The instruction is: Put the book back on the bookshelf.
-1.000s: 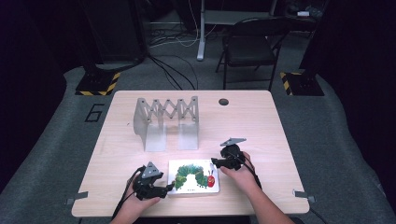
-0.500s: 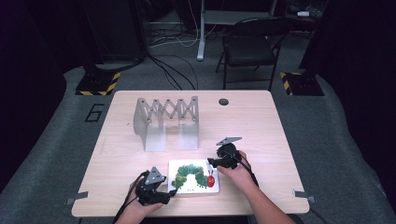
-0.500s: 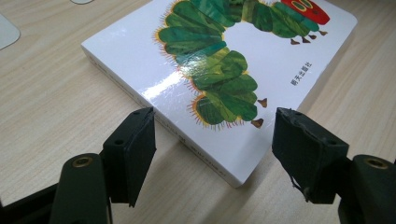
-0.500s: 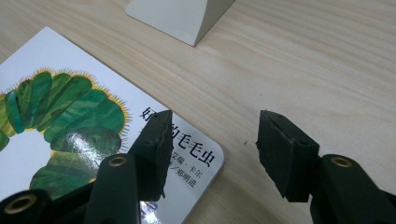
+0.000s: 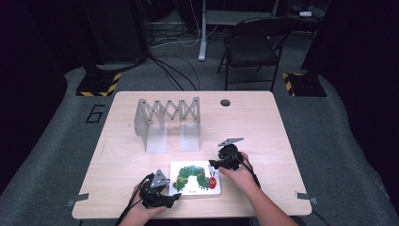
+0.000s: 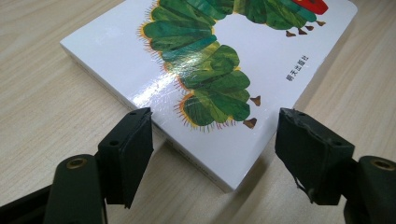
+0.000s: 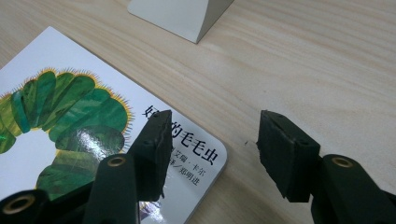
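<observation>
Your left gripper lies low at the table's near edge, its jaws just been opening, and one corner of the single white hardcover picture book with a green caterpillar sits between them untouched. Your right gripper straddles the book's far corner, jaws apart, gripping nothing. Beyond its fingers stands one grey metal accordion rack on the pale wooden table.

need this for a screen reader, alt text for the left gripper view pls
A white picture book with a green caterpillar on its cover lies flat on a pale wooden table, its near corner between the open black jaws of the left gripper, which do not touch it.
</observation>
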The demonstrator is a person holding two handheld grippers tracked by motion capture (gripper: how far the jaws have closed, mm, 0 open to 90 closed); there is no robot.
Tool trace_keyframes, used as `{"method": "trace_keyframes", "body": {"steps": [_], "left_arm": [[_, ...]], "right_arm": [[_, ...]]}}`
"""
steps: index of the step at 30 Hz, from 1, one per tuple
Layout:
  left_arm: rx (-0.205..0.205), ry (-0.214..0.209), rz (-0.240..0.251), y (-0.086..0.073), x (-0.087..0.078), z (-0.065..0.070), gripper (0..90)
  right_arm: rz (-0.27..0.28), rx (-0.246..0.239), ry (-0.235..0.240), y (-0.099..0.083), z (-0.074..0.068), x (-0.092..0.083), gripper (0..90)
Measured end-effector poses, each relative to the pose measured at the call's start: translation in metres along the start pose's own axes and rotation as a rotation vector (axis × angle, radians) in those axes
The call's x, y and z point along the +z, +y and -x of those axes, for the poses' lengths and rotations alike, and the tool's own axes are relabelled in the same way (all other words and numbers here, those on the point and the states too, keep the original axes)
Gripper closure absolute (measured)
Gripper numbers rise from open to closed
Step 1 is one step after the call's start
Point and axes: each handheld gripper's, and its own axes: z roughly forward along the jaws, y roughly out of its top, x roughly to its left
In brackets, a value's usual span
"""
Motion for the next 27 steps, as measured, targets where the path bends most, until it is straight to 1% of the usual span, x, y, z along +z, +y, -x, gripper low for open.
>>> {"method": "trace_keyframes", "body": {"steps": [1, 2, 3, 4, 5, 6, 7, 9, 10, 11, 12, 13, 14, 15, 16, 17, 18, 19, 20, 21, 22, 23, 24, 25, 26, 27], "left_arm": [[0.002, 0.004, 0.005, 0.000, 0.001, 0.000, 26.4], [0.001, -0.004, -0.005, 0.000, 0.001, -0.001, 25.4], [-0.006, -0.001, -0.001, 0.000, 0.002, 0.000, 24.5], [0.000, 0.005, 0.001, 0.000, 0.002, 0.000, 23.7], [-0.002, 0.011, 0.005, 0.001, 0.003, 0.000, 23.7], [-0.015, 0.006, 0.006, 0.001, 0.004, 0.001, 23.7], [-0.013, 0.006, 0.005, 0.001, 0.005, 0.001, 23.7], [-0.009, 0.014, 0.008, 0.002, 0.006, 0.000, 23.6], [-0.016, 0.008, 0.000, 0.003, 0.006, 0.000, 23.5], [-0.022, 0.022, 0.013, 0.003, 0.008, 0.001, 23.5], [-0.019, 0.011, 0.007, 0.004, 0.009, 0.000, 23.4], [-0.021, 0.014, 0.014, 0.004, 0.010, 0.000, 23.4], [-0.021, 0.020, 0.018, 0.004, 0.011, 0.000, 23.4], [-0.032, 0.018, 0.020, 0.005, 0.012, 0.000, 23.3], [-0.035, 0.017, 0.018, 0.005, 0.014, -0.001, 23.1], [-0.029, 0.026, 0.023, 0.006, 0.015, 0.000, 22.8], [-0.032, 0.016, 0.020, 0.006, 0.016, 0.001, 22.7], [-0.010, 0.026, 0.019, 0.007, 0.017, 0.000, 22.5], [-0.005, 0.033, 0.027, 0.007, 0.018, 0.001, 22.4], [0.003, 0.038, 0.039, 0.007, 0.020, 0.001, 22.3], [0.004, 0.032, 0.039, 0.007, 0.020, 0.000, 22.3], [0.007, 0.033, 0.036, 0.008, 0.020, 0.001, 22.4], [0.004, 0.037, 0.036, 0.007, 0.021, 0.002, 22.2], [0.014, 0.034, 0.032, 0.007, 0.021, 0.002, 21.8], [0.024, 0.044, 0.041, 0.006, 0.021, 0.003, 21.5], [0.031, 0.053, 0.038, 0.006, 0.022, 0.005, 21.3]], "right_arm": [[-0.002, -0.004, 0.001, 0.000, 0.000, 0.000, 45.0], [-0.003, 0.002, 0.003, 0.000, 0.000, 0.001, 45.0], [-0.012, 0.011, 0.006, 0.000, -0.001, 0.000, 45.0], [-0.013, 0.011, 0.004, 0.000, -0.001, 0.001, 45.0], [-0.013, 0.008, 0.006, 0.000, 0.000, 0.001, 45.0], [-0.013, 0.000, 0.002, 0.000, 0.001, 0.002, 44.9], [-0.012, 0.001, 0.001, 0.000, 0.001, 0.002, 44.9], [-0.010, 0.011, 0.001, 0.001, 0.001, 0.002, 44.9], [-0.011, 0.010, 0.003, 0.000, 0.002, 0.002, 44.9], [-0.011, 0.020, 0.005, 0.001, 0.002, 0.002, 44.9], [-0.011, 0.018, 0.004, 0.001, 0.003, 0.002, 44.9], [-0.013, 0.029, 0.005, 0.001, 0.004, 0.002, 44.9], [-0.002, 0.025, 0.002, 0.001, 0.005, 0.003, 44.9], [-0.009, 0.034, 0.001, 0.001, 0.006, 0.003, 44.9], [-0.003, 0.029, 0.002, 0.001, 0.007, 0.003, 44.8], [-0.008, 0.049, 0.003, 0.001, 0.007, 0.003, 44.7], [-0.008, 0.051, 0.005, 0.001, 0.008, 0.003, 44.7], [-0.009, 0.050, 0.002, 0.001, 0.009, 0.003, 44.6], [-0.005, 0.057, 0.001, 0.001, 0.009, 0.003, 44.4], [-0.002, 0.048, 0.001, 0.001, 0.010, 0.003, 44.1], [-0.007, 0.061, 0.007, 0.001, 0.010, 0.003, 44.1], [-0.009, 0.058, 0.008, 0.001, 0.011, 0.003, 44.0], [-0.008, 0.064, 0.009, 0.001, 0.011, 0.003, 43.8], [-0.010, 0.071, 0.013, 0.001, 0.011, 0.003, 43.7], [-0.006, 0.060, 0.014, 0.001, 0.012, 0.003, 43.6], [-0.008, 0.067, 0.013, 0.001, 0.012, 0.003, 43.4]]}}
